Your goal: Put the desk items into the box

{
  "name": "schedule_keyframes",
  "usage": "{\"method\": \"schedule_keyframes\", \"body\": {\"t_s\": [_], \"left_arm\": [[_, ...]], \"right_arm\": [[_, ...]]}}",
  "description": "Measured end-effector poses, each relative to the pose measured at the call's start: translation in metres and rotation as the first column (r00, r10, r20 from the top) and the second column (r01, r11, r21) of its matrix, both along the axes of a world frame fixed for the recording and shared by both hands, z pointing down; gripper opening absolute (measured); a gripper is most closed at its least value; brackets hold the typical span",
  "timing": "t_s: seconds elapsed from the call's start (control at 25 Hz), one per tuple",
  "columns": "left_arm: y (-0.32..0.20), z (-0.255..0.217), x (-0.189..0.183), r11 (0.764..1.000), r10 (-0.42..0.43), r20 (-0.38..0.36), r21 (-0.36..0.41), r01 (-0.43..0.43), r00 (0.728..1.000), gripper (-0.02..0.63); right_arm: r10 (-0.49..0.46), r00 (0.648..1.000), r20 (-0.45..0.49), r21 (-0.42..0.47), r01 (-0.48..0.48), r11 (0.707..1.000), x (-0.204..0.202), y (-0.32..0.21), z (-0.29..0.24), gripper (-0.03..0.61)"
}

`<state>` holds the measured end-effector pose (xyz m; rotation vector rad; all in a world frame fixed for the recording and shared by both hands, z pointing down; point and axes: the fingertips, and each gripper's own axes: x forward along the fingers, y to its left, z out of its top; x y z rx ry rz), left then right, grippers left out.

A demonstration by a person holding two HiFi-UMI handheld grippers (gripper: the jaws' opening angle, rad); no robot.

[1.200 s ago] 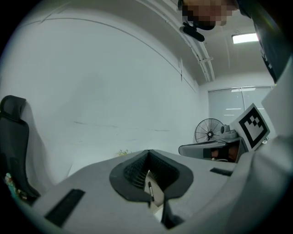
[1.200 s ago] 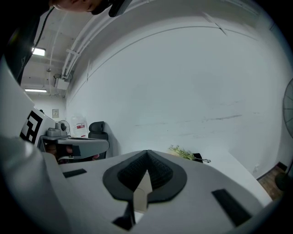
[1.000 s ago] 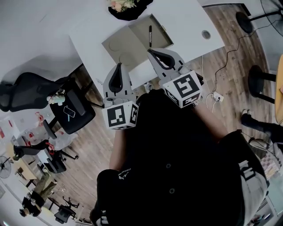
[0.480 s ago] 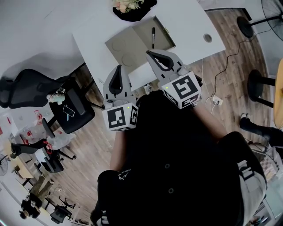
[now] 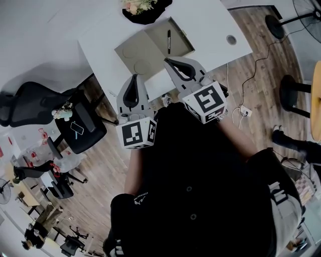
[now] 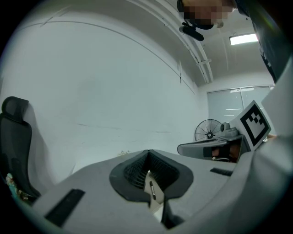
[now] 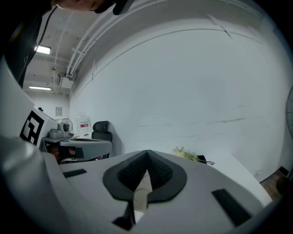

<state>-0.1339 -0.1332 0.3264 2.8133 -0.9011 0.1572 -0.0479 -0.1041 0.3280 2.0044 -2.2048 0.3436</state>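
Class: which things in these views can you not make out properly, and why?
Flowers: head view, cut off by the top edge.
Box: gripper views, mostly hidden behind shut jaws.
Pen: head view, too small to read markings.
Desk near edge: head view, covered by left gripper and right gripper.

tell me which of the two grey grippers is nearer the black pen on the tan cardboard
The right gripper: its shut tips end just short of the black pen on the tan cardboard. The left gripper sits lower and further left.
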Motion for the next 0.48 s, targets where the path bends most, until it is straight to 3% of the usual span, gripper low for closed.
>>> {"method": "schedule_keyframes", "body": {"t_s": [0.48], "left_arm": [[0.0025, -0.0012, -0.0078, 1.0, -0.006, 0.006, 0.006, 0.006, 1.0, 0.008]], "right_arm": [[0.005, 1.0, 0.002, 0.006, -0.005, 1.0, -0.0061, 0.0035, -0.002, -0.002]]}}
